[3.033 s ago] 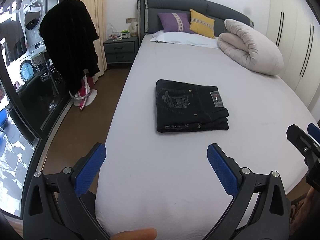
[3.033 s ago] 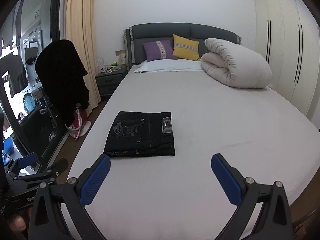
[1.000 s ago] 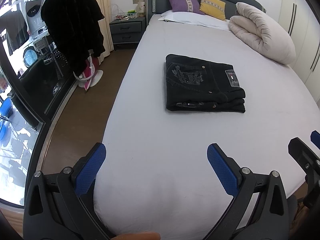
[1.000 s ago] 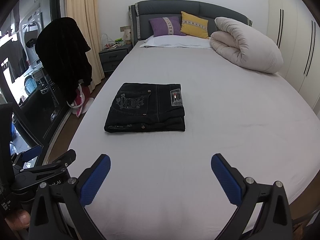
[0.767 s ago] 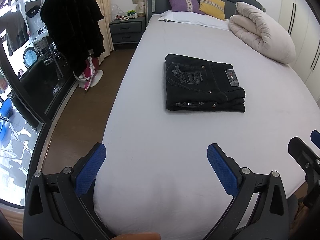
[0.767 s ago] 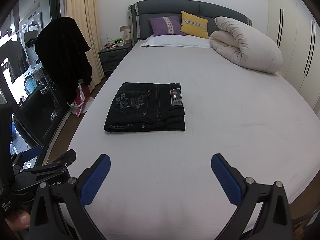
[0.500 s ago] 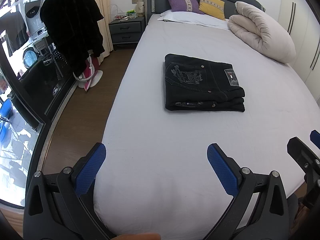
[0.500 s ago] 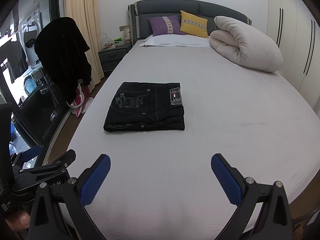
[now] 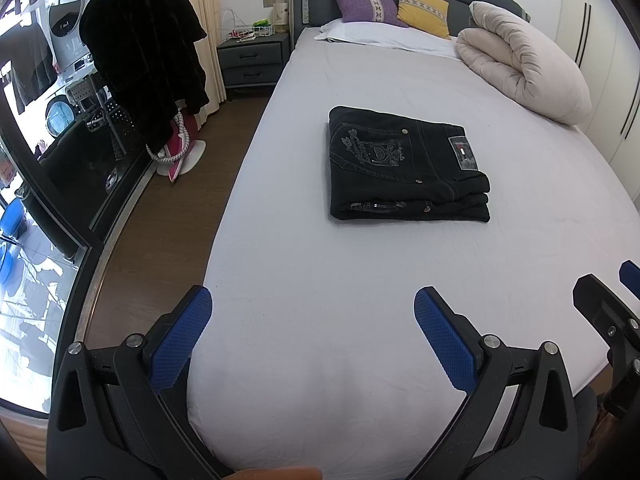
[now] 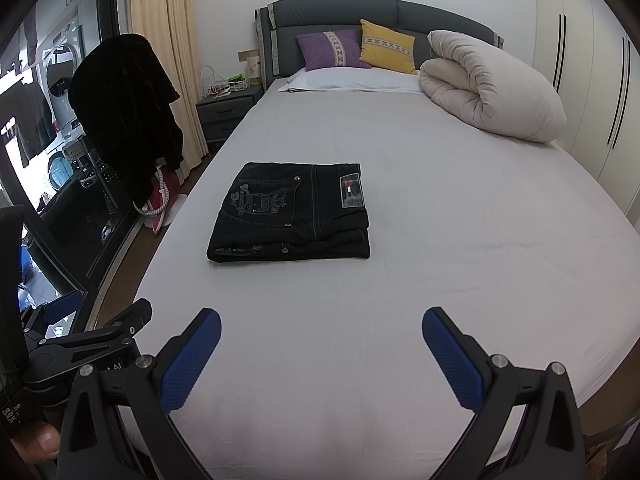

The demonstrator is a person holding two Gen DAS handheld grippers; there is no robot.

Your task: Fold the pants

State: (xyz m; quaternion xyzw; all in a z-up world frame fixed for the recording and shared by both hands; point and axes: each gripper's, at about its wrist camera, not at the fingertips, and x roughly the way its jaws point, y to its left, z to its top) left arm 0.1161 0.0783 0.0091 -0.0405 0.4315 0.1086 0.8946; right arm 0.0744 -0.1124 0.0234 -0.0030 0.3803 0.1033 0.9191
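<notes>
Black pants (image 9: 404, 164) lie folded into a neat rectangle on the white bed (image 9: 360, 280), back pocket and label up. They also show in the right wrist view (image 10: 294, 212). My left gripper (image 9: 312, 328) is open and empty, held over the foot of the bed, well short of the pants. My right gripper (image 10: 320, 344) is open and empty too, beside the left one, also short of the pants.
A rolled beige duvet (image 10: 492, 84) lies at the bed's far right. Purple and yellow cushions (image 10: 360, 50) lean on the grey headboard. A nightstand (image 9: 252, 60) and a black coat on a stand (image 9: 148, 48) are left of the bed. Wardrobe doors (image 10: 600, 80) are on the right.
Over three seconds both grippers have tilted down a little toward the bed. In the last second almost nothing has moved. The pants have stayed in place.
</notes>
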